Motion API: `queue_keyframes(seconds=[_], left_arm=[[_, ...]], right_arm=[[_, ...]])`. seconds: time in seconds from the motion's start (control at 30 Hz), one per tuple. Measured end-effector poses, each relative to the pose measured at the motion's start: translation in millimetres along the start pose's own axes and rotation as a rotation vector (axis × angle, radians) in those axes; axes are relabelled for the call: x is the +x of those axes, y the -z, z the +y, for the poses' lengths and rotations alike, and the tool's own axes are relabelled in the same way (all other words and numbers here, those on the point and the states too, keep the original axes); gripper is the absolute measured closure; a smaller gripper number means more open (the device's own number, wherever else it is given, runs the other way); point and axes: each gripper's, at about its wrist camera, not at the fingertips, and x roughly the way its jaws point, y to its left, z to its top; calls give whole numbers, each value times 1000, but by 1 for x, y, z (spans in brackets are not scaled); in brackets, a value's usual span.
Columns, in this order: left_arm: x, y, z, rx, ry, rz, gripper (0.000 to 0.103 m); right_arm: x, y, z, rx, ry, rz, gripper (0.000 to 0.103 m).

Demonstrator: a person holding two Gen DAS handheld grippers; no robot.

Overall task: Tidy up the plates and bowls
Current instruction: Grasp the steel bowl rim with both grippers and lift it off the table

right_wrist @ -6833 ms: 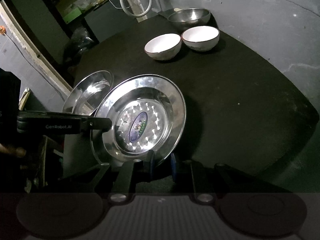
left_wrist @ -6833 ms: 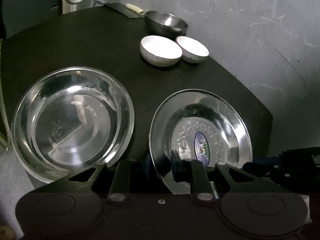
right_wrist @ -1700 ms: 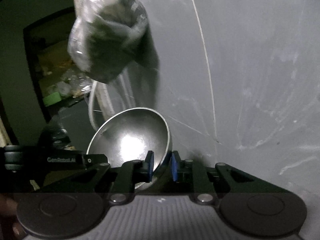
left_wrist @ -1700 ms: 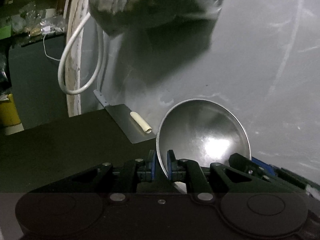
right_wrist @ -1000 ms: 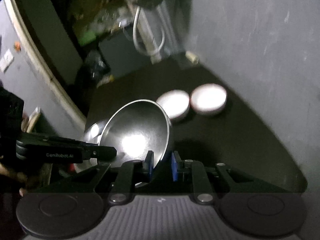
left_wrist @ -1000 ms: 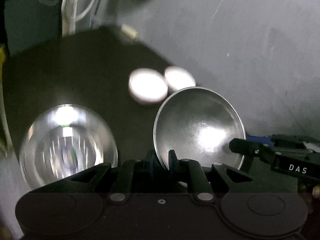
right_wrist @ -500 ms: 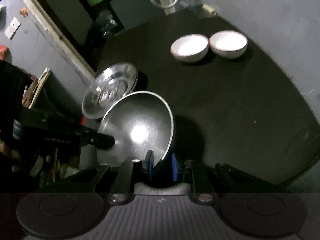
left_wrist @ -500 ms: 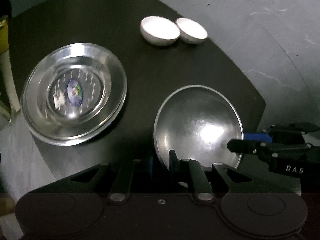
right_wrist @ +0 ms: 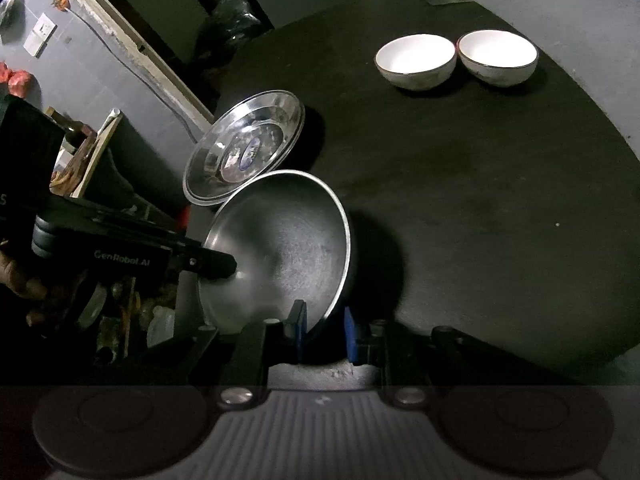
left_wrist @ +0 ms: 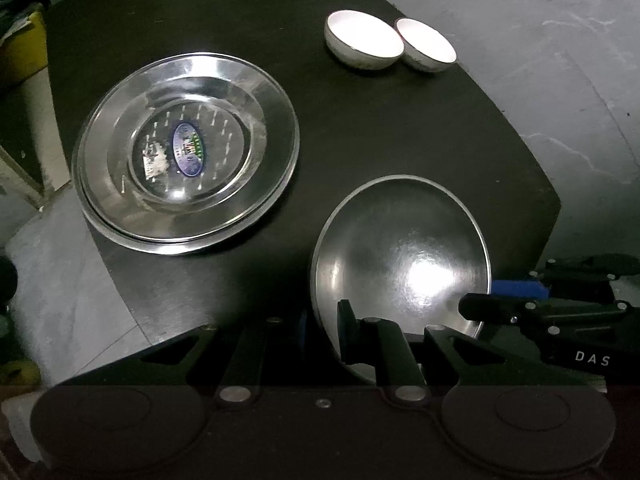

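Both grippers pinch the rim of one steel bowl (left_wrist: 400,256): the left gripper (left_wrist: 324,332) has its jaws nearly closed on the near edge, one finger inside the bowl and the other behind the wall, while the right gripper (right_wrist: 323,334) clamps the opposite edge between its blue pads (right_wrist: 299,330), one inside the rim and one outside. That bowl sits tilted above the near part of the dark round table (left_wrist: 380,128), its hollow facing the cameras and catching a bright glare. Two steel plates (left_wrist: 188,152) lie stacked to the left of it on the table, the upper one showing an oval label at its centre. Farther back, two white bowls (left_wrist: 364,46) stand side by side, touching or nearly so, close to the table's far edge by the grey wall (left_wrist: 560,40).
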Motion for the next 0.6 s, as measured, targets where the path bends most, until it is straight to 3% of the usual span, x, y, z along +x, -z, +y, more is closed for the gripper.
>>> queue_keyframes(seconds=[0.6], left_arm=[[-2, -3, 3, -35, -6, 10, 88]], right_arm=[[7, -8, -3, -2, -10, 12, 81]])
